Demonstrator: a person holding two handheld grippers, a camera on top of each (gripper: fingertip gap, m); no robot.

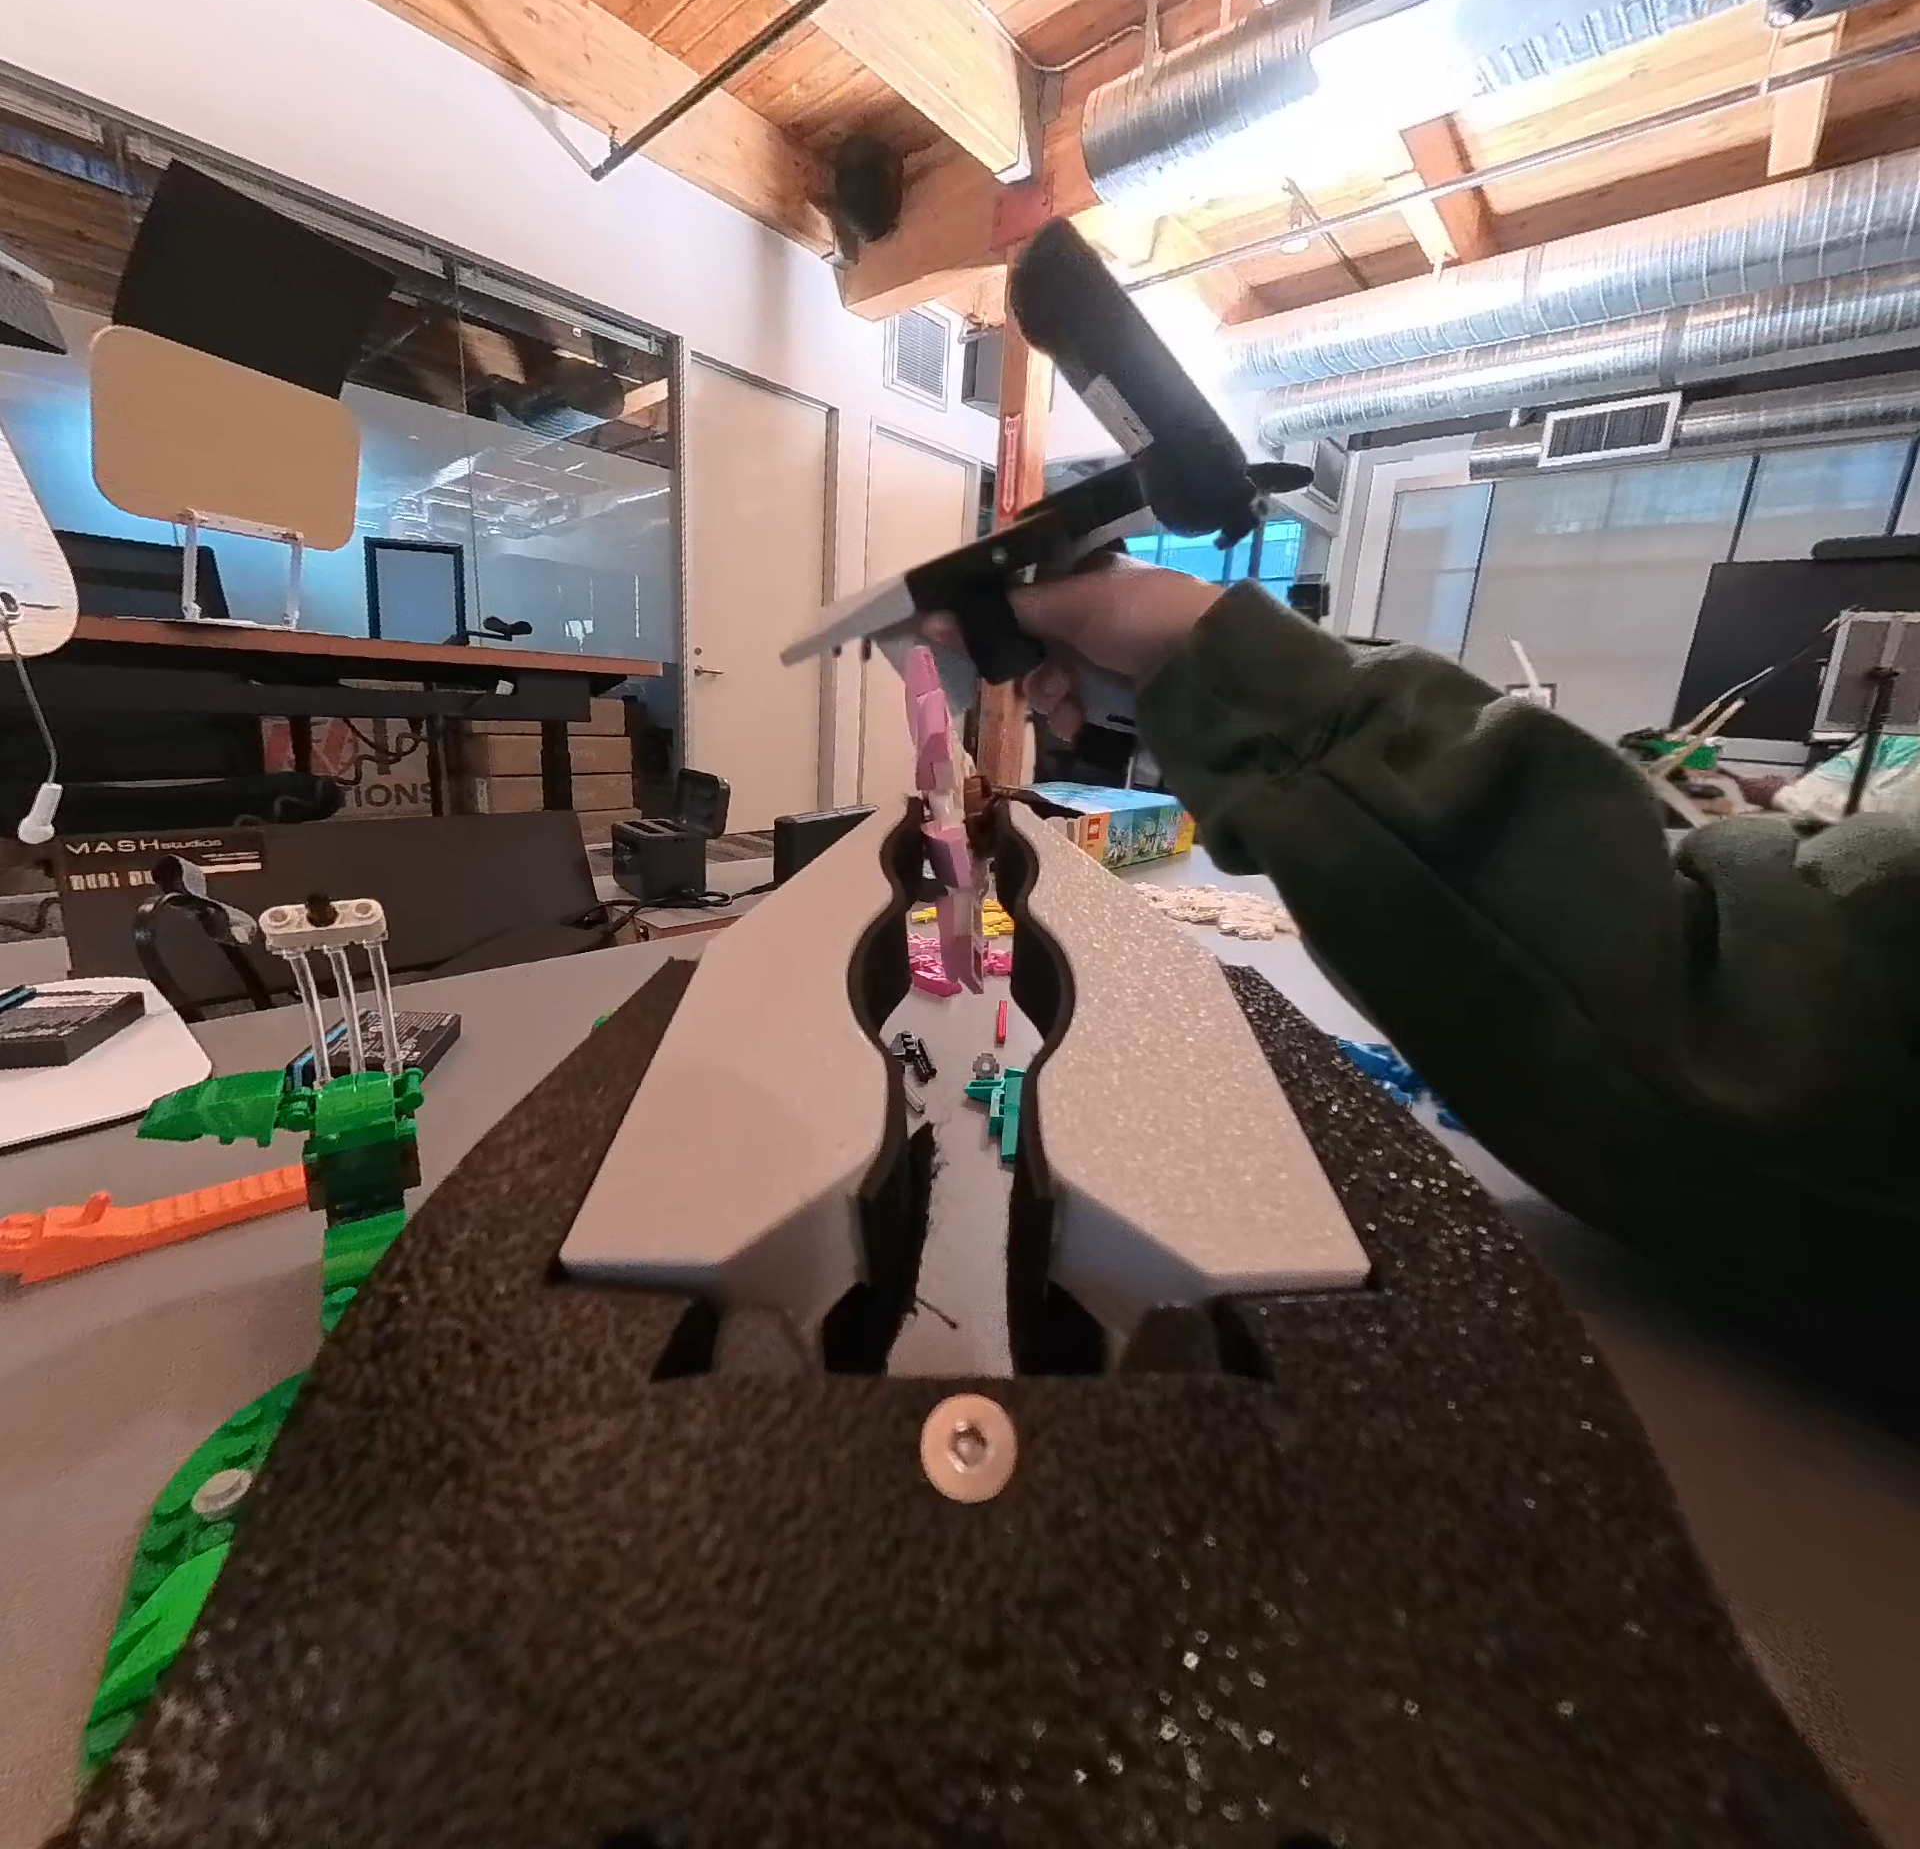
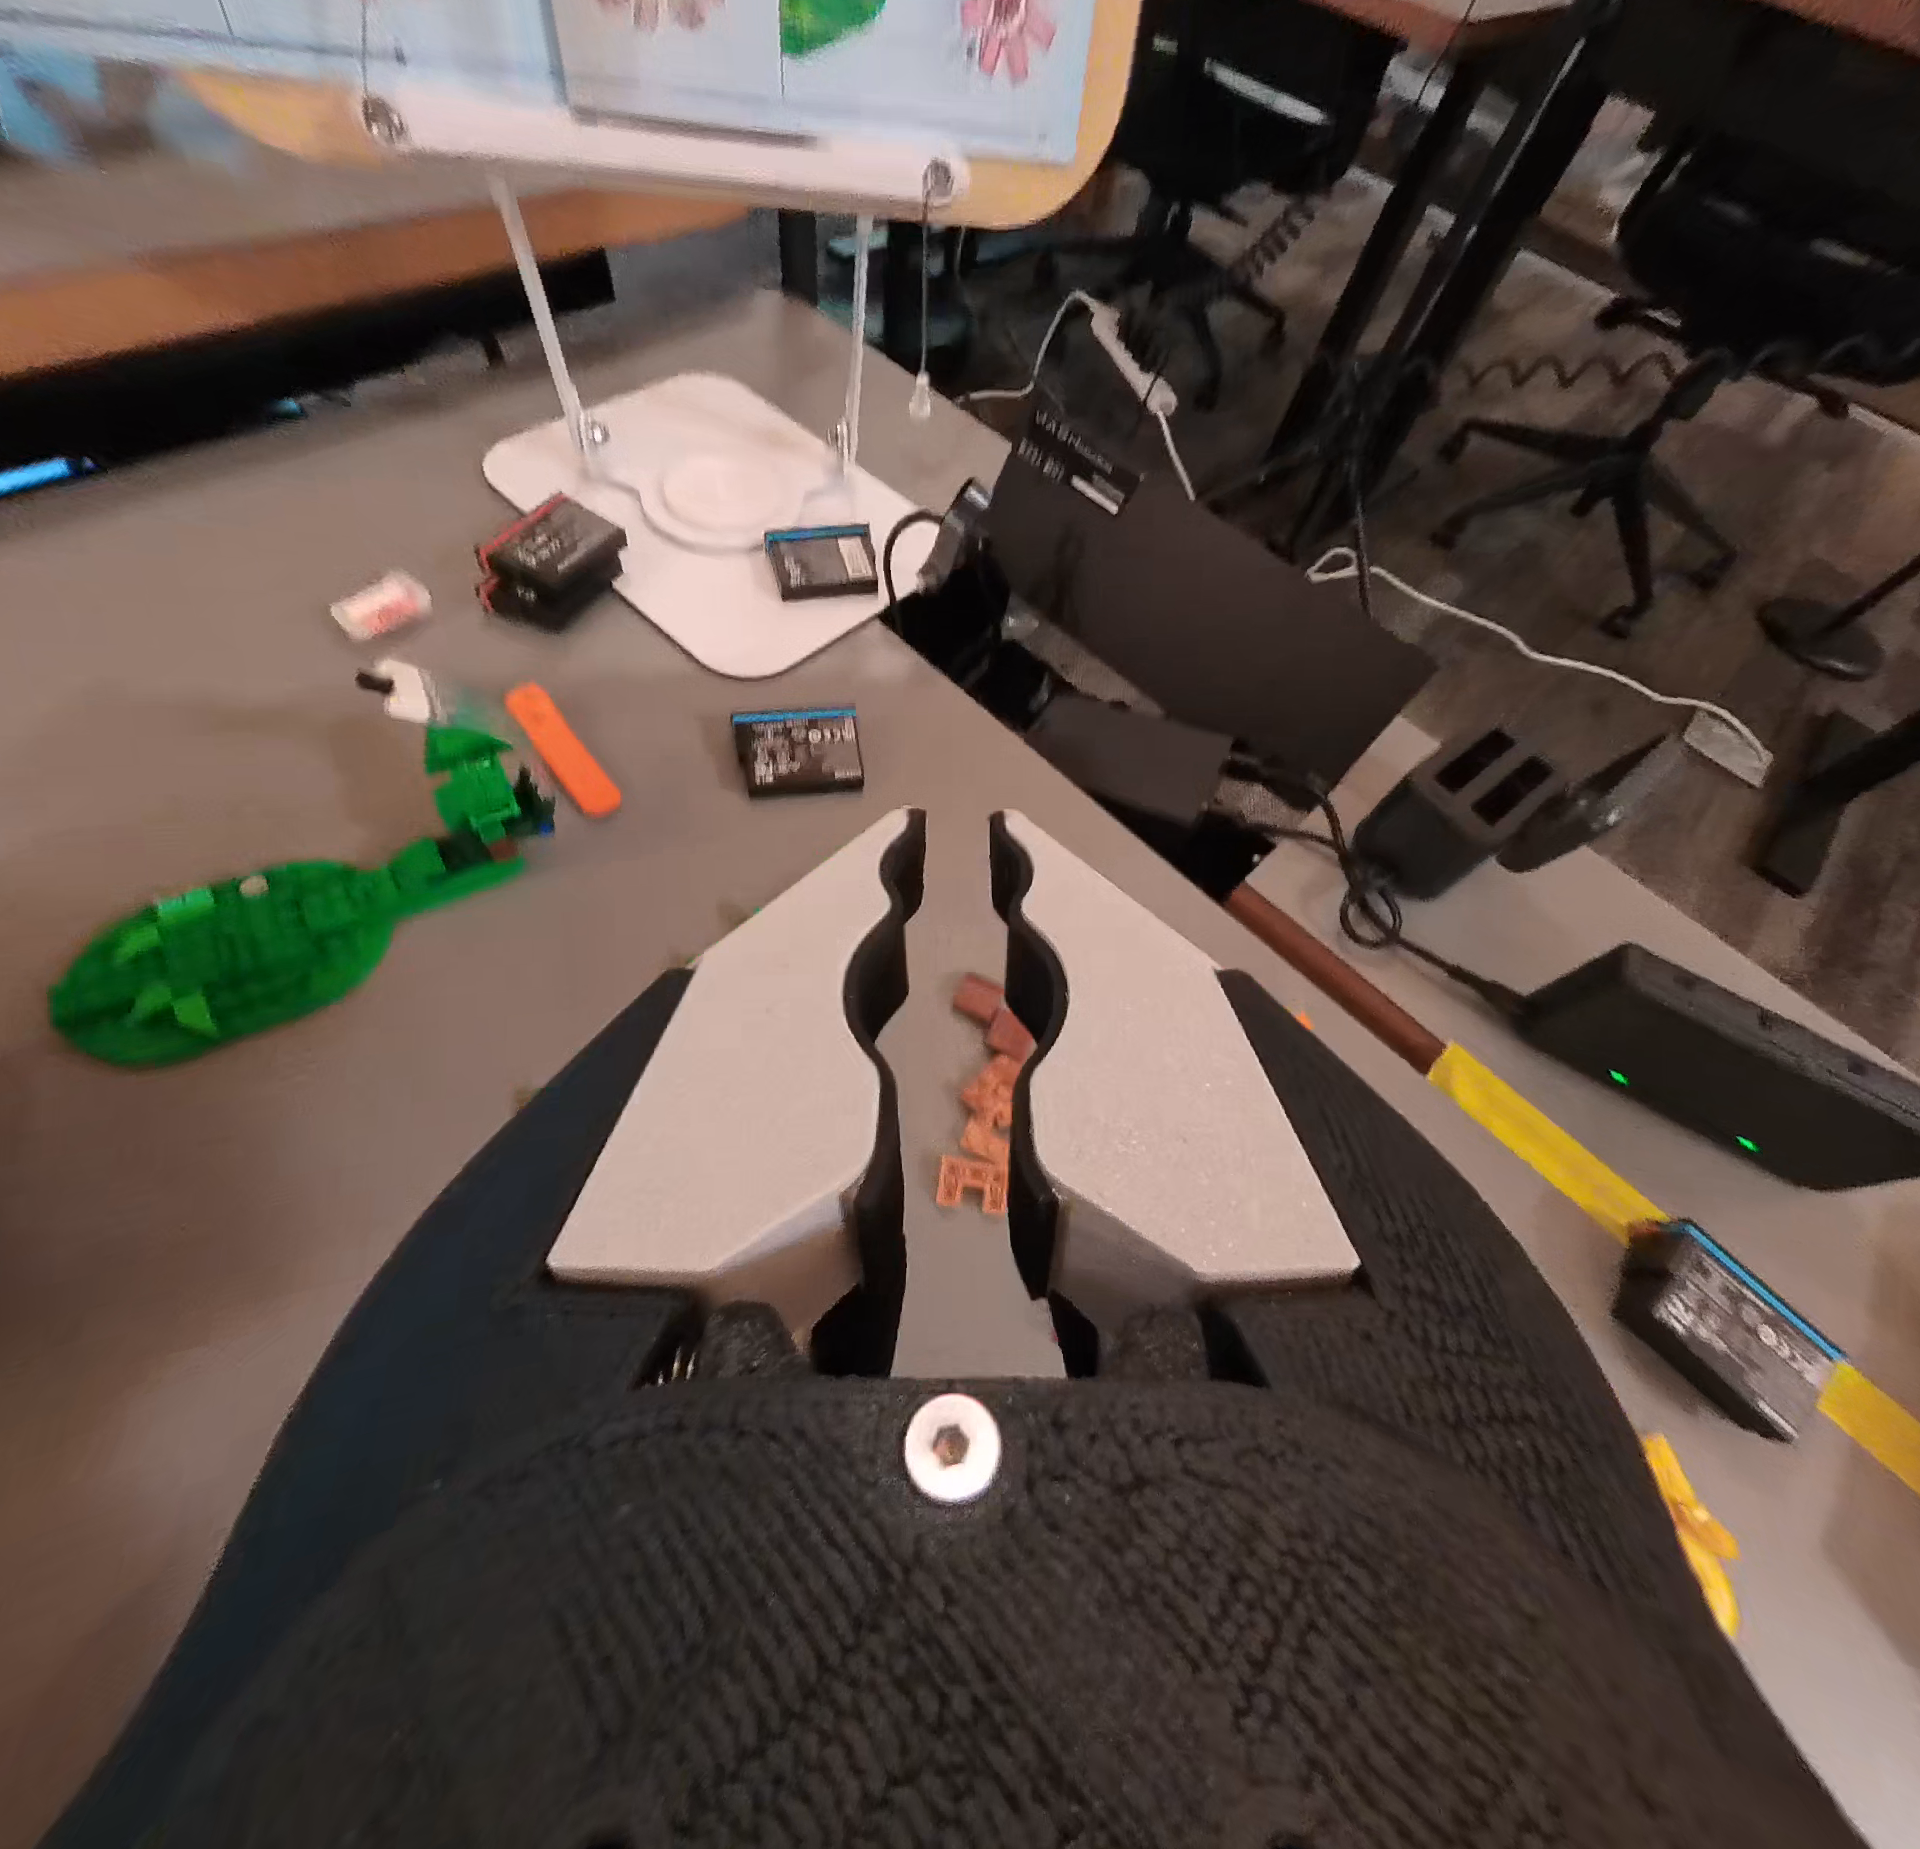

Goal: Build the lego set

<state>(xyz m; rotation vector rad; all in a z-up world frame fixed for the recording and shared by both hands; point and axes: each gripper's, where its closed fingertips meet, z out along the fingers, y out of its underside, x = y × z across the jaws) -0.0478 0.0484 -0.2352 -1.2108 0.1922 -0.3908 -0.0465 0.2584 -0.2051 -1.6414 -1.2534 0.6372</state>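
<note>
My left gripper (image 1: pixel 961 812) is shut at its tips on a slim pink and lilac lego assembly (image 1: pixel 932 734) with a small brown part, holding it upright above the table. My right gripper (image 1: pixel 883 636), held by a hand in a green sleeve, hovers at the top end of that assembly, pointing left. In the right wrist view its fingers (image 2: pixel 957 828) stand a narrow gap apart with nothing between them, above brown and orange pieces (image 2: pixel 987 1082). The green lego model (image 2: pixel 239 947) lies on the grey table, its upright stem (image 1: pixel 353 1124) at my left.
An orange brick separator (image 2: pixel 561 750) lies beside the model. Loose pink (image 1: pixel 951 968), teal (image 1: pixel 997 1098), blue (image 1: pixel 1371 1061) and white (image 1: pixel 1216 911) pieces lie ahead. The instruction stand (image 2: pixel 727 33), several black batteries (image 2: pixel 800 755), chargers and cables line the table edge. Tip to tip, the grippers are about 20 centimeters apart. The green lego model (image 2: pixel 239 947) is about 15 centimeters from my left fingertips.
</note>
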